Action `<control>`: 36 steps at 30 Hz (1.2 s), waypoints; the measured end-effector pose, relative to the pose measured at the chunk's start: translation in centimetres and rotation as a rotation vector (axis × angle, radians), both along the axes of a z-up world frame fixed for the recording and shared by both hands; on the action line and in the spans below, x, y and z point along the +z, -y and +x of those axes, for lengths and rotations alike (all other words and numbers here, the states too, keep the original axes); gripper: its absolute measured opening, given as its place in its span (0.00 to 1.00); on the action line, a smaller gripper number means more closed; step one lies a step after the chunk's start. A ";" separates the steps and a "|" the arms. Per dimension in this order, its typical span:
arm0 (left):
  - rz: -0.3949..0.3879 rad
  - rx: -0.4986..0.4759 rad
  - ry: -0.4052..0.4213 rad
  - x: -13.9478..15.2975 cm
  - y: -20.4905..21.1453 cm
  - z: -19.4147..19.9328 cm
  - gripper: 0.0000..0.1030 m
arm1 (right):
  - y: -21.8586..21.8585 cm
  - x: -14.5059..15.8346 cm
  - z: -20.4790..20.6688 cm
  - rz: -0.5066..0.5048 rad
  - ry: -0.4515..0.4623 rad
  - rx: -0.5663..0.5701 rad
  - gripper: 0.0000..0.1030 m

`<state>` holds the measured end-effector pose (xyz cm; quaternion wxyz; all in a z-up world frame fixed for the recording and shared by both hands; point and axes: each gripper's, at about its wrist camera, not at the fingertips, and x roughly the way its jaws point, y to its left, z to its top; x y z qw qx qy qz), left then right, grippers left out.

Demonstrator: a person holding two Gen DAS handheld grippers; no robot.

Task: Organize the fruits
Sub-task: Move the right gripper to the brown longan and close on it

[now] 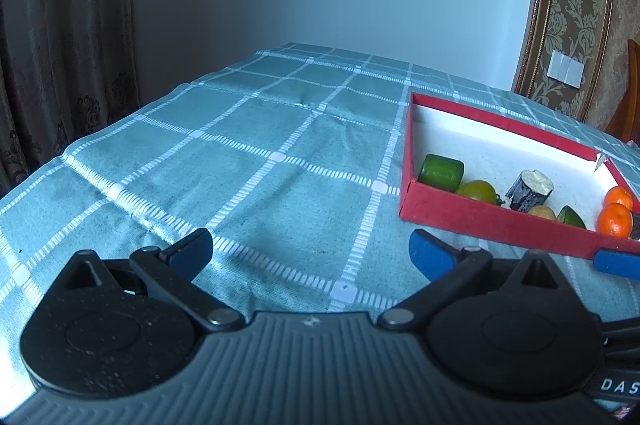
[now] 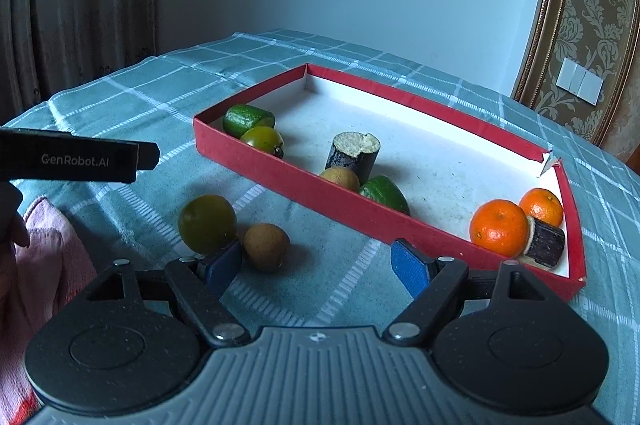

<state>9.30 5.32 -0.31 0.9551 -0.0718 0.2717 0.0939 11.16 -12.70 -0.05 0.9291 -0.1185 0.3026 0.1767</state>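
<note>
Checked tablecloth (image 2: 120,97), brown fruit (image 2: 266,246) just beyond right fingers (image 2: 224,265).

From the left wrist we see the red box (image 1: 500,221) cut off at the right edge, its near wall hiding the lower halves of the fruit inside. From the right wrist, a pink cloth (image 2: 44,265) runs off the left edge, and the green fruit (image 2: 207,223) sits partly behind a blue fingertip (image 2: 224,267).
</note>
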 end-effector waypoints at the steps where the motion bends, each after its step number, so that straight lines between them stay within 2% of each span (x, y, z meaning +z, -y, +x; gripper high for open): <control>1: -0.002 0.000 0.000 0.0 0.0 0.0 1.00 | 0.0 0.1 0.2 0.006 -0.003 0.002 0.79; 7: -0.010 -0.004 0.000 0.0 -0.1 0.0 1.00 | 0.2 -0.4 1.2 0.048 -0.059 0.042 0.78; 9: -0.011 -0.005 0.001 0.0 -0.1 0.0 1.00 | 0.2 -0.4 1.2 0.061 -0.064 0.059 0.70; 12: -0.011 -0.007 0.002 -0.1 -0.1 0.0 1.00 | 0.0 -0.4 1.1 0.057 -0.055 0.075 0.64; 17: -0.011 -0.007 0.001 -0.1 -0.1 0.0 1.00 | -0.4 -0.3 1.3 0.057 -0.056 0.080 0.60; 21: -0.011 -0.007 0.001 -0.1 -0.1 0.0 1.00 | -0.6 -0.3 1.2 0.060 -0.061 0.099 0.49; 32: -0.008 -0.002 -0.005 -0.1 -0.1 0.1 1.00 | -0.6 -0.6 0.8 0.079 -0.043 0.093 0.47; 36: -0.007 -0.001 -0.008 -0.1 0.0 0.1 1.00 | -0.7 -0.6 0.6 0.078 -0.034 0.098 0.41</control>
